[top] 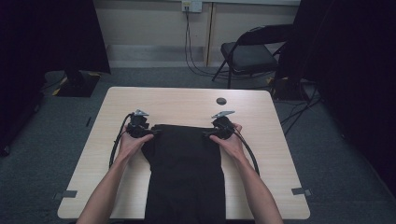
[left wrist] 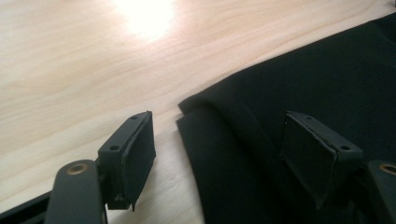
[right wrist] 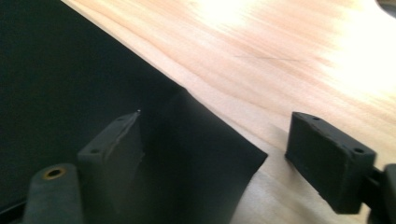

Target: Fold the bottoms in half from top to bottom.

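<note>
A black cloth (top: 187,168) lies flat on the light wooden table (top: 187,100) and hangs over its near edge. My left gripper (top: 154,133) is at the cloth's far left corner, and my right gripper (top: 205,134) is at its far right corner. In the left gripper view the left gripper (left wrist: 219,126) stands open, one jaw over bare wood (left wrist: 93,60) and the other over the cloth (left wrist: 327,79), whose folded corner lies between them. In the right gripper view the right gripper (right wrist: 217,126) is open too, with the cloth (right wrist: 70,79) corner between its jaws, unpressed.
A small dark round spot (top: 221,101) sits on the table beyond the cloth. Grey tape marks (top: 69,193) (top: 301,191) lie near the table's front corners. A black folding chair (top: 247,56) stands behind the table. Dark curtains hang at both sides.
</note>
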Demonstrator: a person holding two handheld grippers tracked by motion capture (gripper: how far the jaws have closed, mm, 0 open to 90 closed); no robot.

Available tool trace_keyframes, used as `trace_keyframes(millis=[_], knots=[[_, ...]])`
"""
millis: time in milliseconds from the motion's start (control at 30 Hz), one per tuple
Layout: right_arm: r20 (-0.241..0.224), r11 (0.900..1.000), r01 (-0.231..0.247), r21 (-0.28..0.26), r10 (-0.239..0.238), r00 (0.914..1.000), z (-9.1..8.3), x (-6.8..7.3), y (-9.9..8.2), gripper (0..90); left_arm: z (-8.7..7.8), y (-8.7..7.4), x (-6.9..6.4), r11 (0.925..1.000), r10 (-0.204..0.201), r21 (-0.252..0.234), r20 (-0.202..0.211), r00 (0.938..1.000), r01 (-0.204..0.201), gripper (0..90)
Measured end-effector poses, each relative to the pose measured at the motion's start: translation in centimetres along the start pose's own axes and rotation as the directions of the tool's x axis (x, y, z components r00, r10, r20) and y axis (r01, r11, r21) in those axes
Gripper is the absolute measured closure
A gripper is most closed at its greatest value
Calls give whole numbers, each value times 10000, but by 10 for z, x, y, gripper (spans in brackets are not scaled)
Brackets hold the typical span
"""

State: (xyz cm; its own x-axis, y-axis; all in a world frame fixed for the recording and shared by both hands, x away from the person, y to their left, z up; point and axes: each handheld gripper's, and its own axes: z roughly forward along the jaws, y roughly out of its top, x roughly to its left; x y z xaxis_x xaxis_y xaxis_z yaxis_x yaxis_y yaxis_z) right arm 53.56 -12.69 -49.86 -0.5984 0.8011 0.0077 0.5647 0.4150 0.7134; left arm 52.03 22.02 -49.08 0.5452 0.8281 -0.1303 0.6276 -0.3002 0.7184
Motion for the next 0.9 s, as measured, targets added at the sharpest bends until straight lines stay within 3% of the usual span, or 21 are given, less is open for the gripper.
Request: trace_keyframes(millis=[33, 133, 300, 367, 400, 433, 467, 500, 533, 567, 600, 767, 833, 900], knots=[[-10, 10000, 3, -53, -3, 10000, 0, 0, 0, 183, 3, -1, -1, 10000, -92, -3, 172, 9998, 93, 259], [-171, 9996, 133, -239, -137, 9998, 0, 3, -3, 202, 5, -1, -5, 9999, 147, 17, 176, 9997, -147, 250], [-364, 9983, 432, -397, -447, 9983, -3, 9, -6, 274, 8, -3, -13, 9975, 699, -28, -169, 9974, -700, 253], [-598, 9974, 560, -459, -587, 9965, -7, 12, -9, 423, 7, -5, -18, 9941, 1073, -202, 102, 9942, -1070, 394], [-598, 9974, 560, -459, -587, 9965, -7, 12, -9, 423, 7, -5, -18, 9941, 1073, -202, 102, 9942, -1070, 452], [-690, 9970, 605, -477, -637, 9956, -9, 14, -9, 495, 6, -6, -19, 9941, 1068, -182, 38, 9943, -1067, 452], [-933, 9963, 576, -634, -634, 9936, -11, 17, -12, 636, 5, -6, -20, 9943, 1059, -195, 362, 9937, -1053, 614], [-973, 9965, 542, -636, -602, 9934, -11, 18, -12, 697, 5, -6, -21, 9941, 1079, -144, 436, 9932, -1074, 651], [-1098, 9964, 574, -624, -640, 9919, -12, 19, -12, 760, 5, -6, -20, 9954, 945, -196, 684, 9932, -934, 709], [-1098, 9964, 574, -624, -640, 9919, -12, 19, -12, 760, 5, -6, -20, 9954, 945, -196, 684, 9932, -934, 784], [-1282, 9970, 448, -633, -526, 9904, -12, 19, -12, 843, 5, -7, -21, 9974, 664, -323, 839, 9943, -638, 815], [-1501, 9955, -266, -912, 127, 9886, -16, 9, -10, 868, 3, -7, -18, 9982, 225, -562, 748, 9969, -183, 841], [-1547, 9896, -524, -1341, 313, 9875, -24, 4, 2, 872, -5, 1, -14, 9932, -255, -1111, 781, 9966, 341, 842], [-1465, 9854, -531, -1618, 293, 9888, -31, 3, 13, 873, -12, 10, -15, 9873, -283, -1541, 695, 9972, 388, 842]])
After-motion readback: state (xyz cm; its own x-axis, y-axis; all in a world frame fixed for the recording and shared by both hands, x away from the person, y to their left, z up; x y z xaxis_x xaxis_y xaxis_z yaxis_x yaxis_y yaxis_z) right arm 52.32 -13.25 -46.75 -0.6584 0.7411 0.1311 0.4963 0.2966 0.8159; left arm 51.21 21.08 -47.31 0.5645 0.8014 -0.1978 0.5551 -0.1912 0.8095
